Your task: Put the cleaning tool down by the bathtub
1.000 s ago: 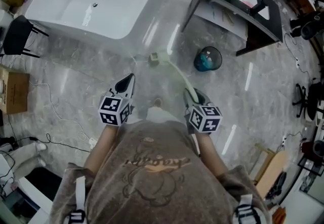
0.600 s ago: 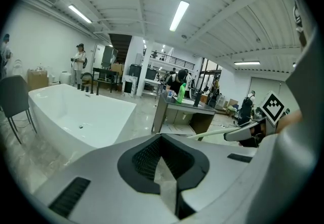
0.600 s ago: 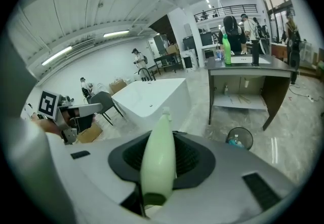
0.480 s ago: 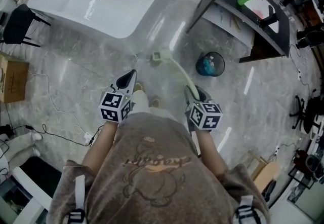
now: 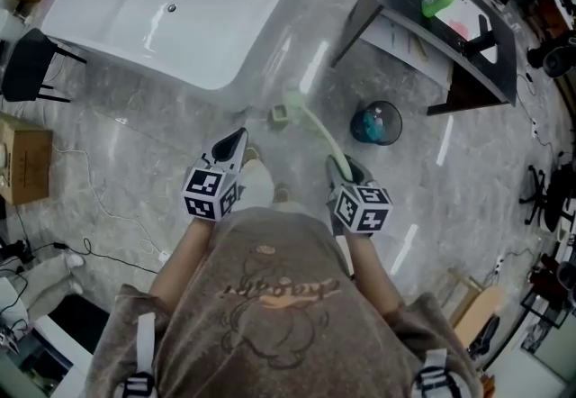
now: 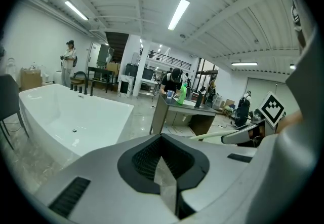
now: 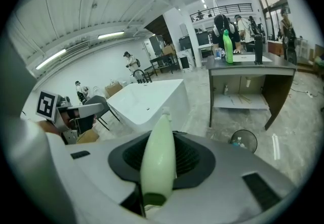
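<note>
Right gripper (image 5: 337, 167) pinches the tool (image 5: 315, 128) by its handle end. The brush head hangs over the floor, near the tub (image 5: 270, 22) corner. Left gripper (image 5: 236, 139) is pressed together, empty.

Risks: it's a long lever, so the tool may pivot in my grip. The head may also knock the tub wall as I lower it.

Versus a second ago: same grip, tool still not down, my foot now shows beside the left gripper.
</note>
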Motion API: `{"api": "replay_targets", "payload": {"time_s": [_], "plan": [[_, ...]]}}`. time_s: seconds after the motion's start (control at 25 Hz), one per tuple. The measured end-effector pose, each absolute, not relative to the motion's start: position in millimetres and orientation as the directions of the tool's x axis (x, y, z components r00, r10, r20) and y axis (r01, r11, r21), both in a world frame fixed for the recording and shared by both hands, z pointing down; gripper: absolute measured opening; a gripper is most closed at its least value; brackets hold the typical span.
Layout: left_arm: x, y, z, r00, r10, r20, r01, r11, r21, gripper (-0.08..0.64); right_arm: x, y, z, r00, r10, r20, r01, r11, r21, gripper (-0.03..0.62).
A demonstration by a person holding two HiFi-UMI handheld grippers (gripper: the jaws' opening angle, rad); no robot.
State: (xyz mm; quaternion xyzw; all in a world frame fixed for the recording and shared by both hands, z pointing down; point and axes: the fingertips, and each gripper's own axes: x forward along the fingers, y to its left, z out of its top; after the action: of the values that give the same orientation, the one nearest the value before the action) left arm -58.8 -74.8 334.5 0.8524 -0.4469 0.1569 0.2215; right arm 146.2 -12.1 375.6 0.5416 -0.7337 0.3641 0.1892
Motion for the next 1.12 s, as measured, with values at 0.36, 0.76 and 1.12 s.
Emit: {"api": "replay_targets", "payload": {"time_s": [0.36, 0.76, 1.12], "plan": [[-60.5, -116.5, 346.5, 0.573, -0.669, 0.473, -0.814, -0.533, 0.232, 0.005, 142.4, -40.6, 391.7, -0.306, -0.654, 0.692, -0.942, 0.100, -0.322, 0.109], [-55.1, -154.3, 381.1, 0.586, -0.637, 0.501, -0.803, -0.538, 0.256, 0.005, 136.5, -77.7, 428.6, -0.283, -0.621, 0.731, -0.952, 0.088, -0.294, 0.109], [-45.3, -193.8, 430.9, 0.595, -0.631, 0.498, -0.799, -0.534, 0.278, 0.006, 135.7, -108.8, 488.5, -0.257, -0.604, 0.754, -0.960, 0.068, -0.272, 0.109]]}}
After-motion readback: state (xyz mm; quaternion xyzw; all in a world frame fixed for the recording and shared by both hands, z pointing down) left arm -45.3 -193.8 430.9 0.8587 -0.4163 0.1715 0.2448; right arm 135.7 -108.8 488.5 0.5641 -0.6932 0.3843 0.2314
